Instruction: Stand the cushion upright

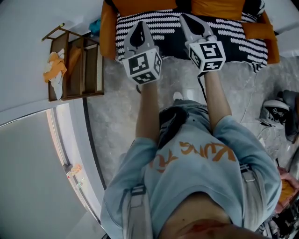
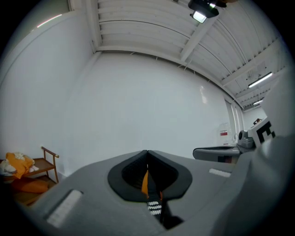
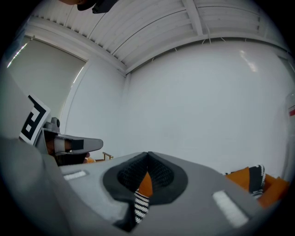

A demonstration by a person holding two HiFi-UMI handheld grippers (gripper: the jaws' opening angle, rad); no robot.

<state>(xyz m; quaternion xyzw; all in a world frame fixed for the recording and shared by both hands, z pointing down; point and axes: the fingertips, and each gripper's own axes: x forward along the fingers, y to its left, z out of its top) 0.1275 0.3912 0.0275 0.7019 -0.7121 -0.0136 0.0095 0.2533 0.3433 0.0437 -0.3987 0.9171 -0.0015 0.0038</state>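
A sofa with a black-and-white striped cover [image 1: 233, 35] and orange sides stands before me in the head view. Two orange cushions [image 1: 217, 7] lie along its back edge. My left gripper [image 1: 140, 22] and right gripper [image 1: 183, 15] are side by side above the striped seat, both pointing level at the white wall. Both are shut, their tips meeting with nothing between them. In the left gripper view [image 2: 147, 151] and the right gripper view [image 3: 147, 153], only slivers of orange and striped fabric show through the gap behind the tips.
A wooden rack [image 1: 77, 65] with an orange cloth [image 1: 55, 67] stands left of the sofa, also seen as the rack [image 2: 46, 163] in the left gripper view. Dark shoes and gear [image 1: 275, 112] lie on the floor at right. A grey patterned floor [image 1: 112, 116] runs under me.
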